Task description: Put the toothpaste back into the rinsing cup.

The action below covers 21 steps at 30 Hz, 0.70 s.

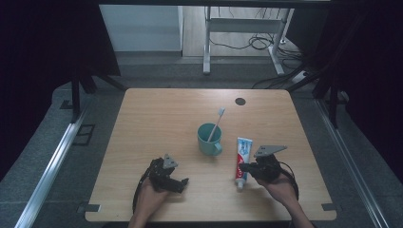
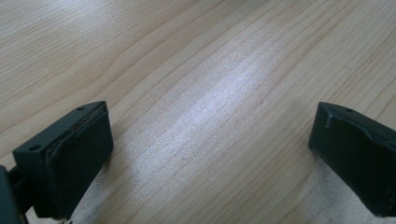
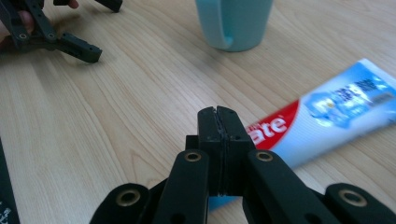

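Note:
A teal mug (image 1: 209, 138) stands near the table's middle with a white toothbrush (image 1: 217, 121) leaning in it, bristles up. Right of the mug lies a blue, white and red toothpaste tube (image 1: 243, 159), its white cap toward the person. My right gripper (image 1: 246, 170) sits at the cap end of that tube. In the right gripper view its jaws (image 3: 218, 116) are shut pad to pad, with the tube (image 3: 327, 116) lying behind and under them and the mug (image 3: 233, 23) beyond. My left gripper (image 1: 180, 184) rests low at the front left, open over bare wood (image 2: 210, 154).
The wooden table (image 1: 157, 118) has a dark round grommet (image 1: 240, 101) near its back edge. Beyond the table are a grey floor, a white desk frame (image 1: 207, 42) and loose cables. The left gripper (image 3: 102, 29) shows far off in the right gripper view.

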Each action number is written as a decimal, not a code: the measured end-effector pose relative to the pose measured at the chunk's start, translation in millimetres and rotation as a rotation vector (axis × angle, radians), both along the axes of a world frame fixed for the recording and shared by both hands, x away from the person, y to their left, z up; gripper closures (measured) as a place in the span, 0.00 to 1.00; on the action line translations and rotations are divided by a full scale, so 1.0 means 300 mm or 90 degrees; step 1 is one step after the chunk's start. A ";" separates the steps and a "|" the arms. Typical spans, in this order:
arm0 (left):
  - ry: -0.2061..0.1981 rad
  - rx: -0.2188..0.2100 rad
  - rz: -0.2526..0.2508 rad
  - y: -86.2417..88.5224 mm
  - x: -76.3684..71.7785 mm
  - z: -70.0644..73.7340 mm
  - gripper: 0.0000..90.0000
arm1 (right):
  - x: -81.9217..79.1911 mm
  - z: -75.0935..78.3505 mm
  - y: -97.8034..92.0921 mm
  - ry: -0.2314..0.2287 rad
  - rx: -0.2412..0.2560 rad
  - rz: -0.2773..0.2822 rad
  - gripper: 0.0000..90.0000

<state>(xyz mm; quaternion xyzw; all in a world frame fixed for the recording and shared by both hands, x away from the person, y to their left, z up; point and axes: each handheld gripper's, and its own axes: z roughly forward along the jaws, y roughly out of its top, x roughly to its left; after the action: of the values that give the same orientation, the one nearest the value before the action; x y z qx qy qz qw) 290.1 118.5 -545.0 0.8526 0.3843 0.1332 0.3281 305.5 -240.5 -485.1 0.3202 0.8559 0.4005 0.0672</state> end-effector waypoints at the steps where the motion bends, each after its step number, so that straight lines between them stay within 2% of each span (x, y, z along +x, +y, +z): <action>1: 0.000 0.000 0.000 0.000 0.000 0.000 0.00 | 0.003 -0.006 0.012 0.002 -0.001 0.003 0.98; 11: 0.000 0.000 -0.001 0.000 0.000 0.000 0.00 | 0.010 -0.072 0.059 0.021 -0.023 0.017 0.97; 21: 0.000 0.000 -0.001 0.000 0.000 0.000 0.00 | 0.001 -0.075 0.037 0.019 -0.026 0.013 0.97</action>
<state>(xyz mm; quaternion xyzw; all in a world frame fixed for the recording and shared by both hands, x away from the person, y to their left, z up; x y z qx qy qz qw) 290.1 118.5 -545.0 0.8531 0.3837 0.1328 0.3277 305.9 -229.4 -507.5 0.3161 0.8681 0.3785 0.0567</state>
